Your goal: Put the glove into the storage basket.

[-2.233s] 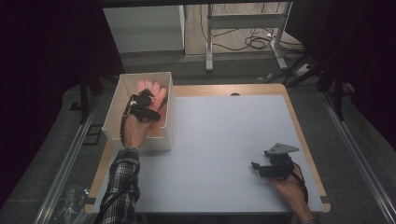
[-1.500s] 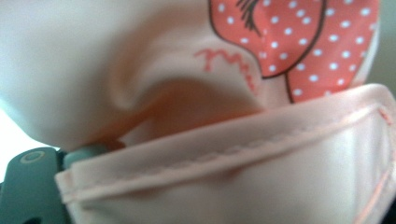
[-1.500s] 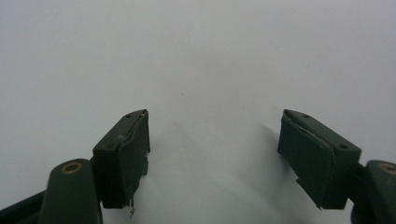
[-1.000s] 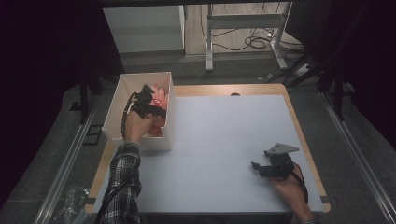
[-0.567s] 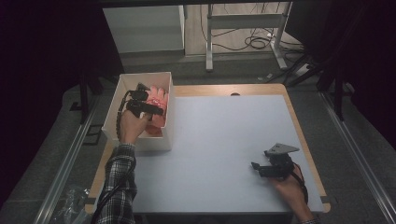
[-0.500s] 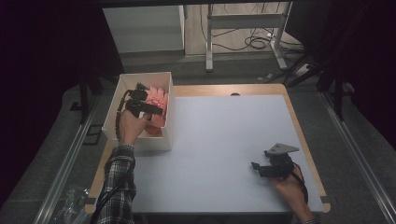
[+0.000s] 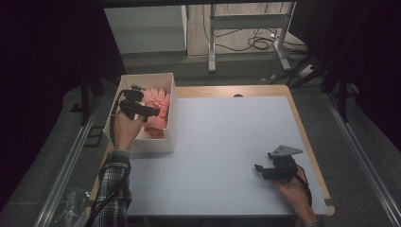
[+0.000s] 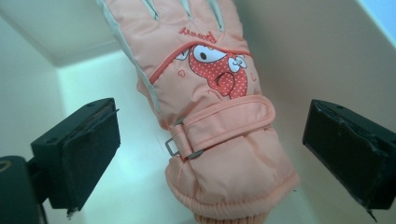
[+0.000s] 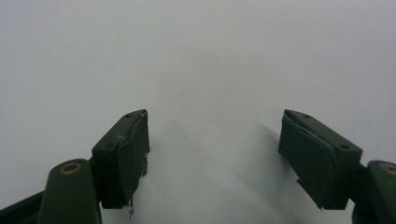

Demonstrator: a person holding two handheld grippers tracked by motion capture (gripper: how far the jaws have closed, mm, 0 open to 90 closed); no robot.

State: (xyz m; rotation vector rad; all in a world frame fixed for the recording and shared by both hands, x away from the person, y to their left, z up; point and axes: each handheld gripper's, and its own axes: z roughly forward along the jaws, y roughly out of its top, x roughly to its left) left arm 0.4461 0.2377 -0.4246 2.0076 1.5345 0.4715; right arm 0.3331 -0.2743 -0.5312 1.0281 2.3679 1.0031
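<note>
White desk (image 7: 227,142) with wooden edge, dark room around it. White box (image 7: 168,142) at desk's left edge; pink glove (image 7: 156,106) lies inside. Left gripper (image 7: 142,109) hovers over box, just above glove. Left gripper view: glove (image 8: 212,107) between widely spread jaws, cuff nearest camera, strap and buckle across wrist, neither pad touching it. Right gripper (image 7: 265,171) low over bare desk at near right, well apart from box; jaws spread, nothing between them (image 9: 212,154).
</note>
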